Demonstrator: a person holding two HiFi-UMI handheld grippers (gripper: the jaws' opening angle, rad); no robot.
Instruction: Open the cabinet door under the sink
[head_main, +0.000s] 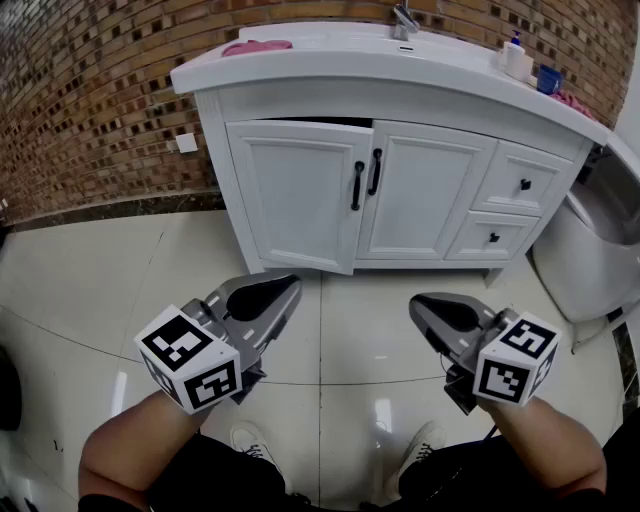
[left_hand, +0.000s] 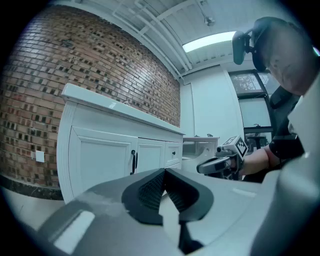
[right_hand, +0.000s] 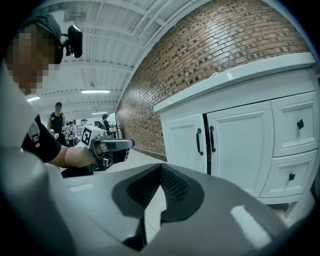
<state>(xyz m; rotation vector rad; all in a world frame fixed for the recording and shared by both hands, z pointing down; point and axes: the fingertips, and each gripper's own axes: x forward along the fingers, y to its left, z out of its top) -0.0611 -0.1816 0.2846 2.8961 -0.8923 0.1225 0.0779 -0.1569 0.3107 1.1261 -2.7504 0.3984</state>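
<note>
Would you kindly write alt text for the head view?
A white vanity cabinet stands against a brick wall, its left door slightly ajar. The left claw and right claw, both shut and empty, hover above the tiled floor.

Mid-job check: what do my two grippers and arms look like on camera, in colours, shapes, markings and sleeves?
Both look alike. The left gripper and right gripper have grey, beak-shaped bodies lined with black ribbed pads. Each carries a white cube printed with black square markers. The forearms are bare, and a dark short sleeve covers the left upper arm.
</note>
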